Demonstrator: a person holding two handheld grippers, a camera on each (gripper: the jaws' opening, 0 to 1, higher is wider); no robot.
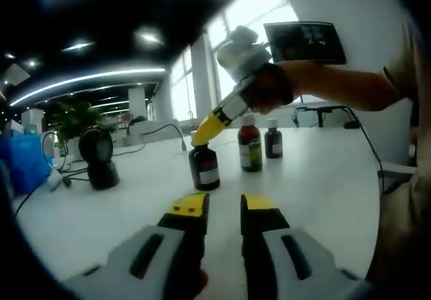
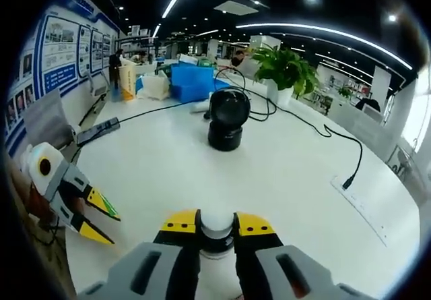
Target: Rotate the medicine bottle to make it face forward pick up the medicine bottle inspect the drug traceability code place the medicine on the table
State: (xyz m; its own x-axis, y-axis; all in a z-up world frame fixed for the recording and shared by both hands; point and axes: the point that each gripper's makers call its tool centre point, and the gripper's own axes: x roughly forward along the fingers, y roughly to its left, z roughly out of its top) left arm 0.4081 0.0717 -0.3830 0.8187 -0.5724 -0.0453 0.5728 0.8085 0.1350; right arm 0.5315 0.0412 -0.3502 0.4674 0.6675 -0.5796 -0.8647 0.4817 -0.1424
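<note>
A dark brown medicine bottle [image 1: 204, 168] with a white label stands upright on the white table [image 1: 316, 192]. My right gripper [image 1: 204, 133] reaches down from the upper right, held by a person's hand, its yellow tips at the bottle's top. In the right gripper view the white cap [image 2: 217, 223] sits between the yellow fingertips [image 2: 180, 222] of my right gripper [image 2: 217, 224], which is shut on it. My left gripper [image 1: 225, 207] hovers in front of the bottle, open, with nothing between its jaws. It also shows as the left gripper [image 2: 100, 219] at the left edge, jaws apart.
Two more bottles [image 1: 250, 146] [image 1: 273, 141] stand behind the held one. A black round device [image 2: 227, 129] with cables sits mid-table, also seen as the black device [image 1: 97, 156]. Blue crates [image 2: 192, 81] and a plant [image 2: 286, 67] are at the far end. A black cable [image 2: 340, 158] crosses the right side.
</note>
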